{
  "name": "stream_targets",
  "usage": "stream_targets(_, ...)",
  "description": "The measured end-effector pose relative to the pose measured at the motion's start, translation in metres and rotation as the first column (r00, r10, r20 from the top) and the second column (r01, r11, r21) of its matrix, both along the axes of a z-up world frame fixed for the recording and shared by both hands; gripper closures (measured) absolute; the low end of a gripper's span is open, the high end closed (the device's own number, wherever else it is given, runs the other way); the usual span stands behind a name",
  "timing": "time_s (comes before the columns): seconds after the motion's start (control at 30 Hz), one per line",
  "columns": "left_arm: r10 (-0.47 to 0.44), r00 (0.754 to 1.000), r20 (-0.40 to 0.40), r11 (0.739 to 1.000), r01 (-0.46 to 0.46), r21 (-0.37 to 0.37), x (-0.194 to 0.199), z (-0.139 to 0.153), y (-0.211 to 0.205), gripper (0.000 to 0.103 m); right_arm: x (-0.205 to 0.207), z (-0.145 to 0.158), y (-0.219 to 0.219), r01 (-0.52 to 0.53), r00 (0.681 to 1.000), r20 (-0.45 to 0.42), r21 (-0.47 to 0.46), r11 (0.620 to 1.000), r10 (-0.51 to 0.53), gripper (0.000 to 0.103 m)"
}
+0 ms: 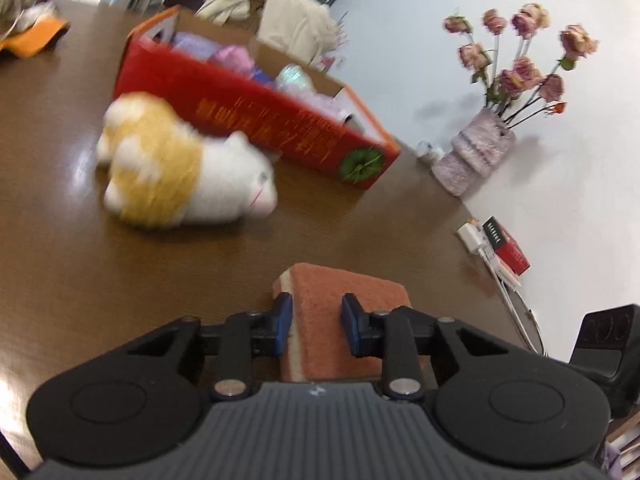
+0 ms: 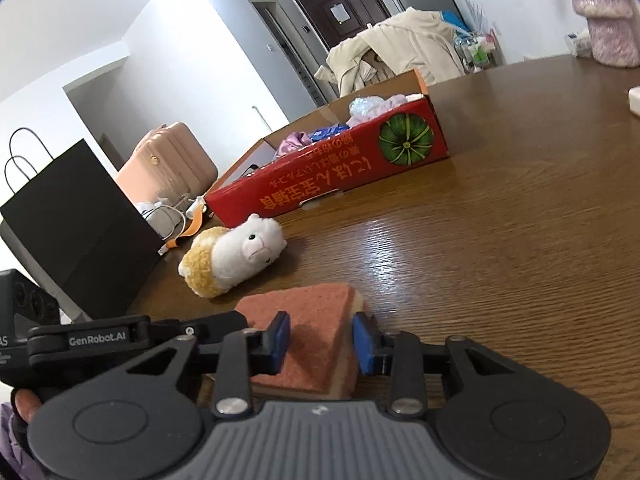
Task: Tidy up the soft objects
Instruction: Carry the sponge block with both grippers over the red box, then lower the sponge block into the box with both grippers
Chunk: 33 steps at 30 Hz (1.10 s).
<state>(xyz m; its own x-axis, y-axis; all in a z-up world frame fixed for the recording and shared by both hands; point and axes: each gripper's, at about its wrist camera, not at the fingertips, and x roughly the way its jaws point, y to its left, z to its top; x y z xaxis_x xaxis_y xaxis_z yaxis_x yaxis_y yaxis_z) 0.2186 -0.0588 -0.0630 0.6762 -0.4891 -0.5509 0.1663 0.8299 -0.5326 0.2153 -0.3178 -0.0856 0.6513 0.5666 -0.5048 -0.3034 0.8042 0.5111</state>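
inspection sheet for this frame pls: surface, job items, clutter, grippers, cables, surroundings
Surface: brown wooden table, glossy.
Job's things: orange sponge between both grippers; plush alpaca lying on the table; red box open, soft items inside.
Clutter: black paper bag, vase of dried roses, small red carton.
Grippers: left gripper and right gripper, jaws either side of the sponge; contact cannot be told.
Cables: white charger cable at the table edge.
Surroundings: pink suitcase, beige coat, dark door.
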Motion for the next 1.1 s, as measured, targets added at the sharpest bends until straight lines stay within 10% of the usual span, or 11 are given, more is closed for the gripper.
stream_targets(0.17,-0.018,0.98,0.197,0.999,0.027,-0.044,0.051,0.068,-0.009,0.075,0.01,0.05,-0.004,0.049,0.989,0.138,-0.019,0.999,-0.046,0.074)
stream_targets(0.33,-0.038,0.989,0.14,0.988,0.058,-0.14,0.169,0.092,-0.009,0.075,0.081,0.12,0.003,0.117,0.943,0.325,-0.133,0.984,-0.068,0.072)
stream_targets(0.5,-0.005,1.0,-0.027,0.971,-0.001,-0.239,0.244,0.048,0.014,0.075,0.185,0.13,0.02,0.126,0.963,0.259,-0.21,0.97,-0.069,0.073)
stream_targets(0.67,0.046,0.99,-0.135,0.98,-0.071,-0.186,0.265,0.009,0.031,0.075,0.24,0.102,0.06,0.086,0.983,0.183,-0.36,0.929,-0.02,0.073)
stream_targets(1.1,0.012,0.997,-0.072,0.993,-0.003,0.122,0.264,0.012,0.011,0.073,0.282,0.043,0.071,-0.096,0.994,-0.078,-0.226,0.969,0.08,0.072)
